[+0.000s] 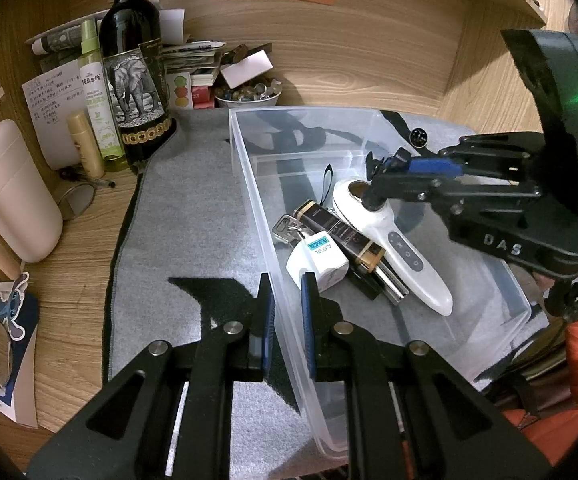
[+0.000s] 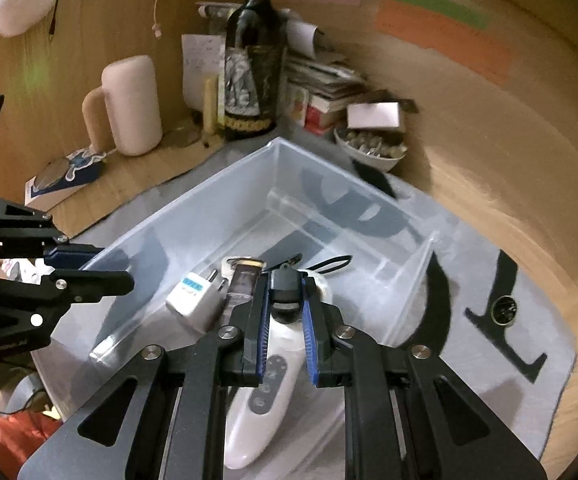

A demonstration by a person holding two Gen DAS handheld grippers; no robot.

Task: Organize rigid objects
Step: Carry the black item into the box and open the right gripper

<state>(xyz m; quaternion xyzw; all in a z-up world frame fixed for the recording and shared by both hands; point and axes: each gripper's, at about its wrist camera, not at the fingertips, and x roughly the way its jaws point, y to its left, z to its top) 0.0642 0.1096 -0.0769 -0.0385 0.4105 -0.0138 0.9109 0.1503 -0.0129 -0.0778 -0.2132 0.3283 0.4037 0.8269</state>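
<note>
We log the wooden bench (image 1: pixel 81 248) first, with a grey mat (image 1: pixel 193 240) spread over it. On the mat sits the clear plastic bin (image 1: pixel 485 280), the largest of the task's things. At the back corner stand a dark wine bottle (image 1: pixel 135 76) with an elephant label and, to its left, a pale mug (image 1: pixel 13 196).

The left gripper (image 1: pixel 287 300) has its fingers clamped on the bin's near wall — one finger outside, one inside. The right gripper (image 2: pixel 285 300) is over the bin; its fingers are closed on a small black clip-like object (image 2: pixel 285 286), which we cannot identify more exactly.

Inside the bin lies a white handheld device (image 1: pixel 405 256) with buttons along its handle. Just beside it — touching — are a dark tube with gold bands (image 1: pixel 341 232) and a white plug adapter (image 1: pixel 317 264). A small round black object (image 2: pixel 503 311) rests on the mat outside the bin.
</note>
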